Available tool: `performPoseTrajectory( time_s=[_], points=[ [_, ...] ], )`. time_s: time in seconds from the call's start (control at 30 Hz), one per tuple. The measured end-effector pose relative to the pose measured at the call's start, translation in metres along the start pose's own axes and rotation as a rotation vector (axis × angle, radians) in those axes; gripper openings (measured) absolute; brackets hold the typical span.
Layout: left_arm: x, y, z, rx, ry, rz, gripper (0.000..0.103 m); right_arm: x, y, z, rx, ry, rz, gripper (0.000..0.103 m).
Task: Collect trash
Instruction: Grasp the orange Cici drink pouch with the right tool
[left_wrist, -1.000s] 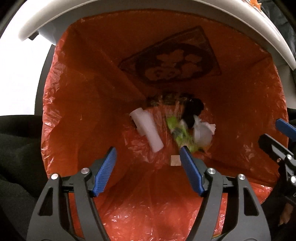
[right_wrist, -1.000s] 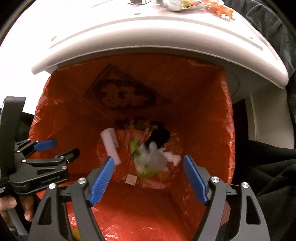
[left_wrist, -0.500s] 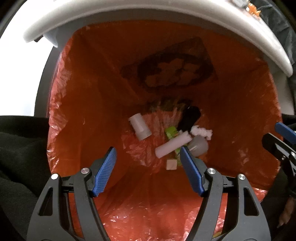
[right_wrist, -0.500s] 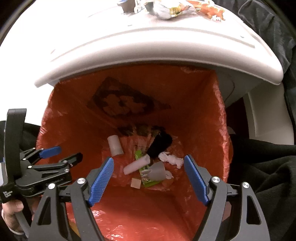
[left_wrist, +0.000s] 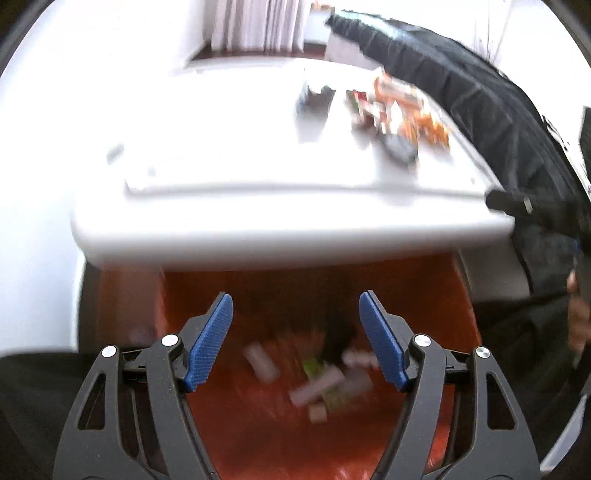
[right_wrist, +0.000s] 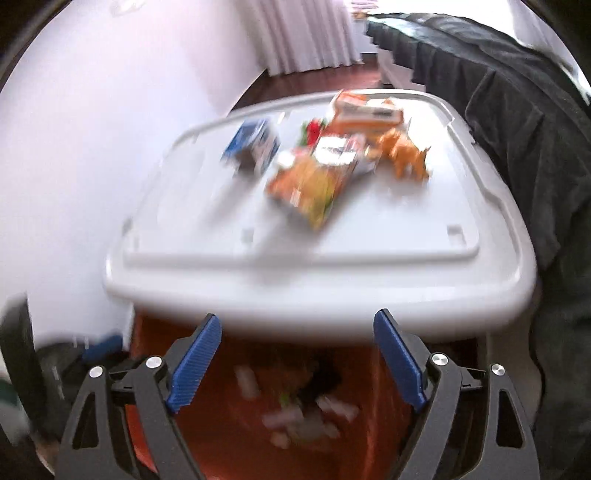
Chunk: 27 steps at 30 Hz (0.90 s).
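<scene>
Both views are blurred by motion. Below me an orange bin bag (left_wrist: 258, 424) (right_wrist: 373, 384) holds several scraps: white tubes (left_wrist: 260, 362), a green wrapper (left_wrist: 317, 369) and a crumpled tissue (right_wrist: 338, 404). My left gripper (left_wrist: 295, 338) hangs open above the bag with nothing between its fingers. My right gripper (right_wrist: 295, 363) is also above the bag, its jaws opening and empty. Beyond the bag, a white plastic lid (left_wrist: 221, 155) (right_wrist: 369, 236) carries more trash: snack wrappers (right_wrist: 314, 184), an orange packet (right_wrist: 362, 110) and a blue-and-white carton (right_wrist: 255, 142).
Dark cloth (left_wrist: 498, 110) (right_wrist: 517, 110) drapes along the right of the lid. A white wall (right_wrist: 92, 129) stands on the left, with curtains (right_wrist: 306, 37) and a wooden floor behind. A hand (left_wrist: 576, 317) shows at the right edge of the left wrist view.
Both grippers have lifted out of the bag and tipped up, so the lid and its trash have come into view. The right jaws stand wider. More scraps lie in the bag than a second ago.
</scene>
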<state>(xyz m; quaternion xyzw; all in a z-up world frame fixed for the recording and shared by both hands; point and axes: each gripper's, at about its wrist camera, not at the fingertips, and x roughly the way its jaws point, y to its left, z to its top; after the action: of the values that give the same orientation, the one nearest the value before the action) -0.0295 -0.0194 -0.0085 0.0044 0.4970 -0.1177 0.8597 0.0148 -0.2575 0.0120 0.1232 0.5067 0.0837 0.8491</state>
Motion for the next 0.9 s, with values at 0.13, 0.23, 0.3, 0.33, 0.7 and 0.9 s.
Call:
performPoseTrajectory(
  time_s=[0.13, 0.23, 0.3, 0.33, 0.7, 0.9],
  points=[
    [0.006, 0.009, 0.018, -0.046, -0.046, 0.027, 0.07, 0.028, -0.018, 0.058, 0.152, -0.003, 0.037, 0.083],
    [0.013, 0.017, 0.018, -0.076, -0.054, 0.043, 0.07, 0.05, -0.024, 0.084, 0.25, 0.003, 0.054, 0.083],
    [0.017, 0.02, 0.014, -0.074, -0.053, 0.059, 0.07, 0.069, -0.032, 0.102, 0.328, 0.035, 0.065, 0.083],
    [0.017, 0.021, 0.012, -0.073, -0.049, 0.065, 0.07, 0.075, -0.033, 0.107, 0.345, 0.047, 0.069, 0.083],
    [0.009, 0.021, 0.006, -0.066, -0.089, 0.078, 0.07, 0.136, -0.028, 0.132, 0.454, 0.15, -0.027, 0.065],
    [0.009, 0.023, 0.005, -0.076, -0.083, 0.057, 0.07, 0.128, -0.019, 0.122, 0.445, 0.091, -0.053, 0.047]
  ],
)
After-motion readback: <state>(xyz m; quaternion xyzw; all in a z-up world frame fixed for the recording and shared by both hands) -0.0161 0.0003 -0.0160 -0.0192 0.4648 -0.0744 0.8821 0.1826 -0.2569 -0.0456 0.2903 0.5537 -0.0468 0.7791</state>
